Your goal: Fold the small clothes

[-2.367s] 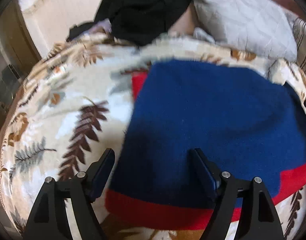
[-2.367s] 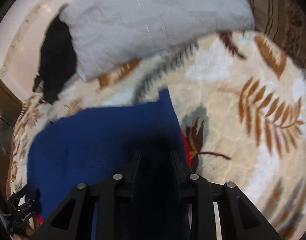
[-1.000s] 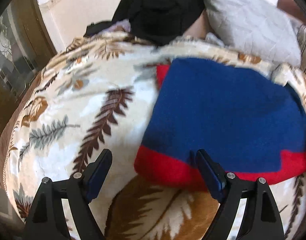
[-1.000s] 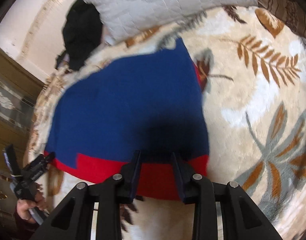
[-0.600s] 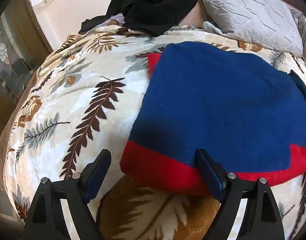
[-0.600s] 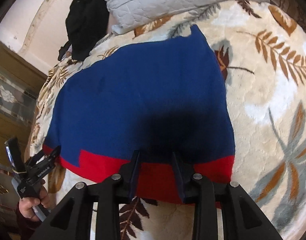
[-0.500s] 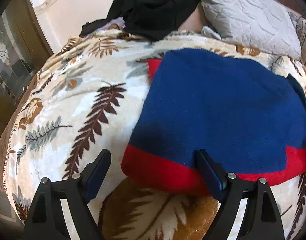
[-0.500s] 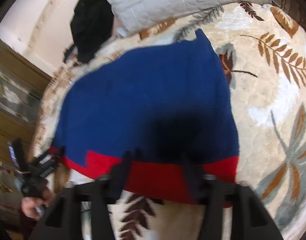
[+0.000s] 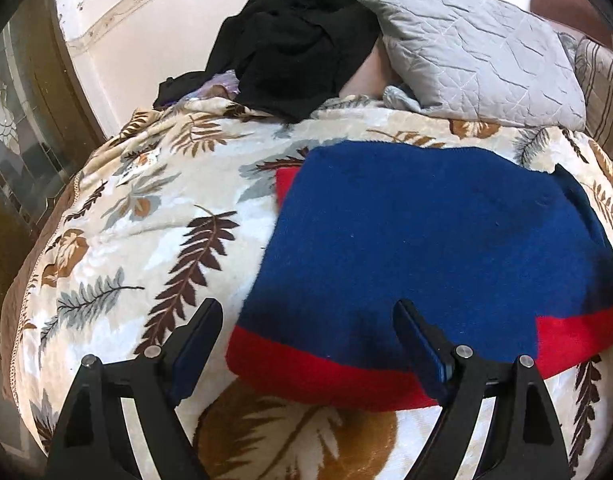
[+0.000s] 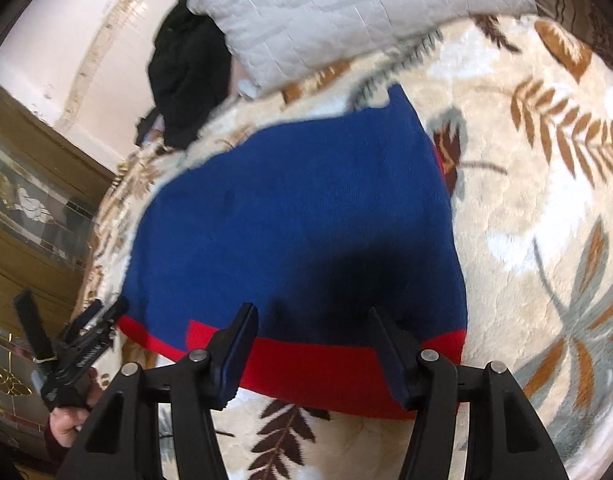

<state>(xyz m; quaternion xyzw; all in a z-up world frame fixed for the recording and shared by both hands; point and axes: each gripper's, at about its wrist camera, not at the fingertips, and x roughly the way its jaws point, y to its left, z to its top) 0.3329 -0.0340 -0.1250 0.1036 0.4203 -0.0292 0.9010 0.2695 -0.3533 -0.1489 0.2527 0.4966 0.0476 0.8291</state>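
Change: right gripper [image 10: 312, 350] jaws now spread wide, let go of sweater [image 9: 426, 248].
Sweater: blue, red band, folded flat on leafy blanket [image 9: 146, 216].
Left gripper [image 9: 306, 340]: wide apart, holding nothing.

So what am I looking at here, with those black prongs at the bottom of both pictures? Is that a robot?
No robot: a person carries a hand-held gripper in each hand, each with a wide-angle camera looking along its two prongs. One picture comes from the left hand-held gripper, the other from the right hand-held gripper. Both stand open and hold nothing. Between their prongs lies a folded blue sweater with a red hem, resting on a leaf-patterned blanket. Behind it are a grey quilted pillow and a heap of black clothing. At the lower left of the right picture you can see the person's left hand gripping the other tool.
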